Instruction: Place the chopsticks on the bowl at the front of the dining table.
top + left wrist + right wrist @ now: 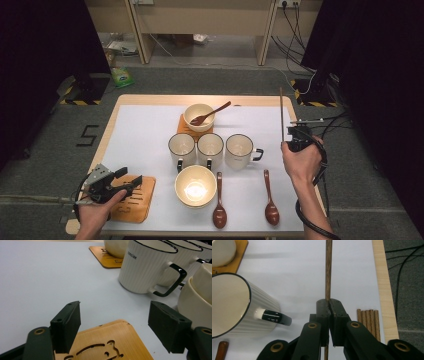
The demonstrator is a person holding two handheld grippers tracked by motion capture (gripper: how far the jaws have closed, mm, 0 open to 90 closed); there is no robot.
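Note:
My right gripper (295,136) is at the table's right side, shut on a thin brown chopstick (281,112) that points away from me. In the right gripper view the jaws meet on the chopstick (328,270), and my right gripper (330,302) hovers above the white mat. Several more chopsticks (368,322) lie side by side near the table's right edge. My left gripper (131,177) is open over a wooden coaster (135,202) at the front left. Nothing is between the jaws of my left gripper (113,315), and the cut-out coaster (110,340) lies just under them.
Three ribbed white mugs (210,147) stand in a row mid-table. A cream bowl (195,186) sits in front of them, between the coaster and two wooden spoons (219,200) (270,197). Behind, another bowl (198,116) with a spoon (212,113) rests on a second coaster (184,127).

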